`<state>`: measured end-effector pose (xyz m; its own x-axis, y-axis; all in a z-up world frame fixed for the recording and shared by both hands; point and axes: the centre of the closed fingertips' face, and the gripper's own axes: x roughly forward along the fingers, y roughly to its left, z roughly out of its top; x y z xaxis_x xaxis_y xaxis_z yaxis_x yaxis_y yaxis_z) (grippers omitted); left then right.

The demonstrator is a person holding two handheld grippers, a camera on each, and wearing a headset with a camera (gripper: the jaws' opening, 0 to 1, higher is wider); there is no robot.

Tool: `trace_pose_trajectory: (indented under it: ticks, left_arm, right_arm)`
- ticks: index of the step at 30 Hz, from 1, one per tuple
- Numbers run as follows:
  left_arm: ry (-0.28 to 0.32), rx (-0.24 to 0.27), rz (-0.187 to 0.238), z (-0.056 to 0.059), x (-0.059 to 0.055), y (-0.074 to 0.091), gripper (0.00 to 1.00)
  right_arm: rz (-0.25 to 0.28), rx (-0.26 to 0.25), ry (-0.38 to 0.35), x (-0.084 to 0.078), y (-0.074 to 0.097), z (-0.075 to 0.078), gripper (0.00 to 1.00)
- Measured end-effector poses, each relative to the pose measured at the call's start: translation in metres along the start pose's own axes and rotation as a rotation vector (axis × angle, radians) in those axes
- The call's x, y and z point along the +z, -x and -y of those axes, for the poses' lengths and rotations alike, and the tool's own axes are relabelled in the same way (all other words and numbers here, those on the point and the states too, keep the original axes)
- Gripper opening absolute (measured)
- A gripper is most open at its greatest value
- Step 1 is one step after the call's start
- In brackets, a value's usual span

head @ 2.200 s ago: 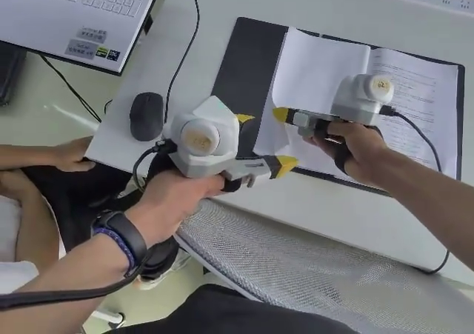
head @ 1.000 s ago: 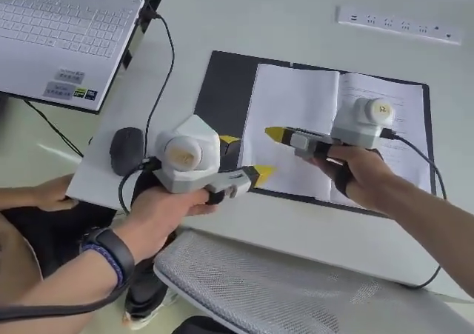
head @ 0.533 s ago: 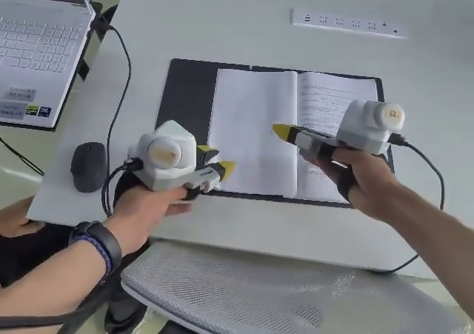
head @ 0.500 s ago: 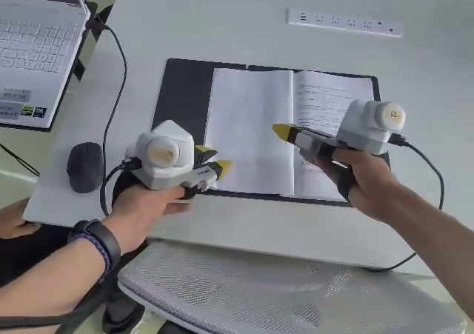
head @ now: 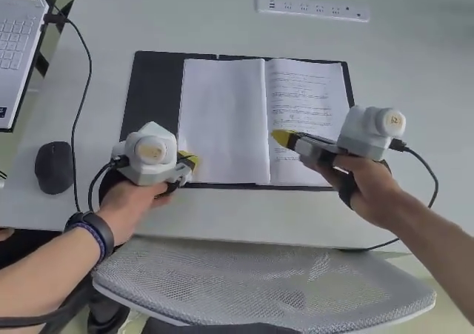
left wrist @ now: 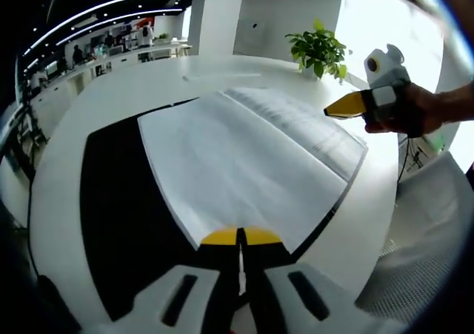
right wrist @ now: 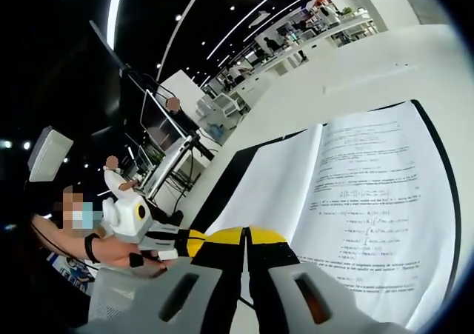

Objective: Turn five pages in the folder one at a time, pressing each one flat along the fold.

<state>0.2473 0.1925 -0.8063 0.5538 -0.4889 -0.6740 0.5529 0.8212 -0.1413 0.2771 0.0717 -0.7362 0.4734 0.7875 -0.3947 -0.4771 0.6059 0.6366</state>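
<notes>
**Folder [head: 152, 97] lies open, and a page waits for its press**

The left gripper [left wrist: 241, 235] has its two yellow tips shut tight together, with nothing between them. They sit at the near edge of the blank page [left wrist: 222, 164], close to its near left corner. I cannot tell if they touch the paper.

The right gripper [right wrist: 245, 235] is pinched shut too and holds nothing. Its tips hang over the printed page [right wrist: 378, 193], just beside the fold [head: 265, 119], and point to the left. I cannot tell if they touch the paper either.

The folder lies flat and open on the white table [head: 415, 67], right in front of the person. The blank page is on its left side and the printed page is on its right side. A mouse [head: 53, 167] sits on the table well off to the left. A power strip [head: 312, 9] lies at the far side, past the folder.

I think the pressing step is in hand. The blank page looks turned over and lying down, so the fold needs a rub. For that, the right gripper should come down onto the paper at the fold and slide along it softly, with its tips kept shut. The left gripper could hold the blank page down so it does not pop up. After that, the next page must be lifted by its right edge, one sheet alone. I cannot tell how many pages are done.
</notes>
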Motion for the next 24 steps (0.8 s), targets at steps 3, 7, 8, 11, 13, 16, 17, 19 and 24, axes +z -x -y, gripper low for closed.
trace_pose_trajectory:
  ticks: [3,7,8,11,13,16,17,19,24]
  left_arm:
    - [-0.003,-0.005,0.013,0.002,0.001,0.0,0.0]
    - [-0.026,0.005,0.008,0.003,0.002,0.0,0.0]
    - [-0.027,0.007,0.007,0.003,0.002,0.0,0.0]
    - [-0.023,0.015,0.007,0.001,0.002,0.0,0.0]
    - [-0.016,0.017,0.009,0.0,0.002,-0.001,0.0]
    - [-0.006,0.018,0.009,0.0,0.002,-0.001,0.0]
    - [-0.001,0.019,0.008,-0.001,0.002,-0.001,0.0]
    - [0.006,0.018,0.007,-0.001,0.002,-0.001,0.0]
    - [0.012,0.02,0.004,-0.002,0.002,-0.002,0.0]
  right_arm:
    - [-0.008,0.004,0.002,0.0,-0.002,0.002,0.0]
    - [-0.019,0.015,0.014,0.005,-0.007,0.003,0.0]
    - [-0.021,0.018,0.017,0.006,-0.008,0.004,0.0]
    - [-0.034,0.03,0.038,0.013,-0.014,0.007,0.0]
    - [-0.043,0.041,0.056,0.019,-0.017,0.008,0.0]
    - [-0.039,0.054,0.066,0.031,-0.023,0.012,0.0]
    - [-0.034,0.061,0.069,0.036,-0.025,0.013,0.0]
    - [-0.028,0.067,0.071,0.043,-0.029,0.017,0.0]
    - [-0.026,0.075,0.06,0.049,-0.041,0.028,0.0]
